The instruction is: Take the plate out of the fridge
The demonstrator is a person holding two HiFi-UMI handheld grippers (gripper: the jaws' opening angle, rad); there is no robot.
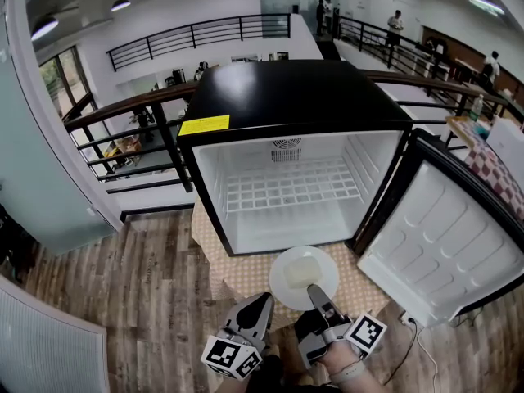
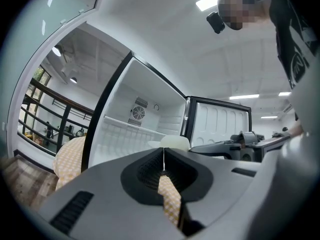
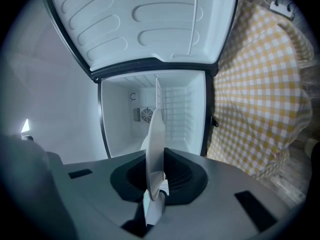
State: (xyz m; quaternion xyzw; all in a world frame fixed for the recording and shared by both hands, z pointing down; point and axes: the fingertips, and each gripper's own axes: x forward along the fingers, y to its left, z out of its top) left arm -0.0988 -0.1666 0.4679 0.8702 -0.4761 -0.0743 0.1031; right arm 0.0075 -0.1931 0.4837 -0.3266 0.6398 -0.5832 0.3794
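Observation:
A round white plate carrying a pale block hovers just in front of the open fridge, over the yellow checked cloth. My right gripper is shut on the plate's near rim. In the right gripper view the plate stands edge-on between the jaws of the right gripper. My left gripper sits to the plate's left, apart from it. The left gripper has its jaws shut together on nothing, with the plate just beyond them.
The fridge interior shows one bare white wire shelf. Its door swings wide open to the right. A dark railing runs behind the fridge, and wooden floor lies to the left.

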